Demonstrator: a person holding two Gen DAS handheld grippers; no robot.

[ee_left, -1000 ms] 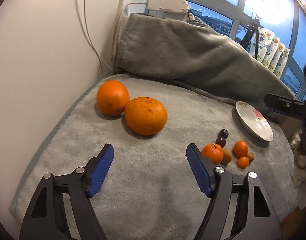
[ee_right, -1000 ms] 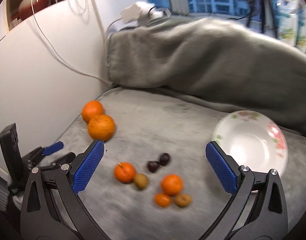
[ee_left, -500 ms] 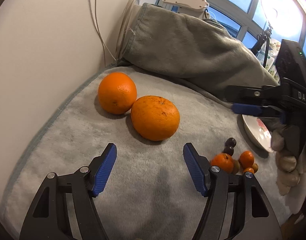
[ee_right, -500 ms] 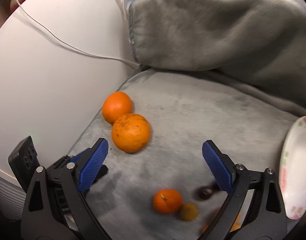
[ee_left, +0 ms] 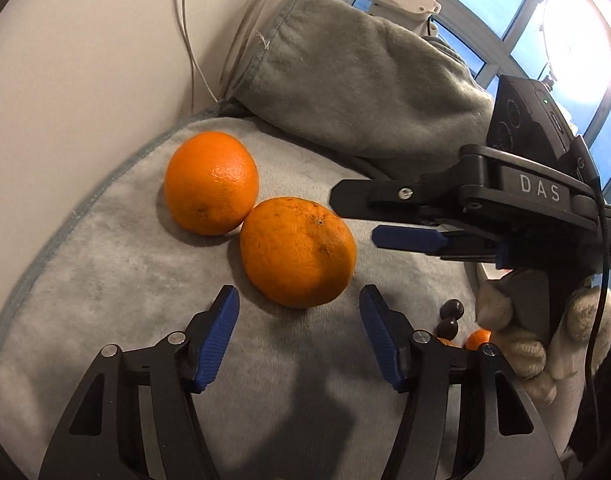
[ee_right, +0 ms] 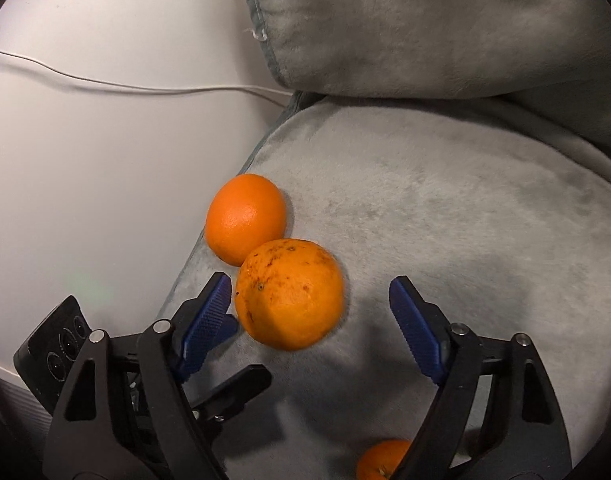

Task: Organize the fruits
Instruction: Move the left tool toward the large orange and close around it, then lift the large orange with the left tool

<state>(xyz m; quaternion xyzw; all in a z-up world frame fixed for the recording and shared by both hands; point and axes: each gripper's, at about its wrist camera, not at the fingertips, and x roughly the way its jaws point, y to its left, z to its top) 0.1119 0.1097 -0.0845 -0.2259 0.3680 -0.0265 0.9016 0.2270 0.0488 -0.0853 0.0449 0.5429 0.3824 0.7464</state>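
Fruit sorting stands at the approach, as we judge it: both grippers converge on one orange and nothing is lifted yet. Nearest us, our left gripper (ee_left: 299,336) tilts down toward the grey blanket (ee_left: 105,280), its jaws having just been closing yet well apart and empty, with the speckled orange (ee_left: 298,251) just beyond their tips. Our right gripper (ee_right: 309,312) also slopes downward. Its jaws have just been narrowing too, and that same orange (ee_right: 290,294) sits between them, close to the left pad (ee_right: 207,312) but with a clear gap to the other, so no grip is made. In the left view the right gripper (ee_left: 409,216) reaches in sideways from the right, a gloved hand (ee_left: 517,340) below its body.

Behind the speckled orange a smooth orange (ee_left: 211,182) touches it, close to the blanket's edge by the wall (ee_left: 65,80). Small fruits (ee_left: 451,316) lie off to the right, partly hidden.

We think the next move calls for one gripper to yield, since two on one fruit would collide. The right one would need to centre itself and close gently, without nudging the neighbour off the edge.
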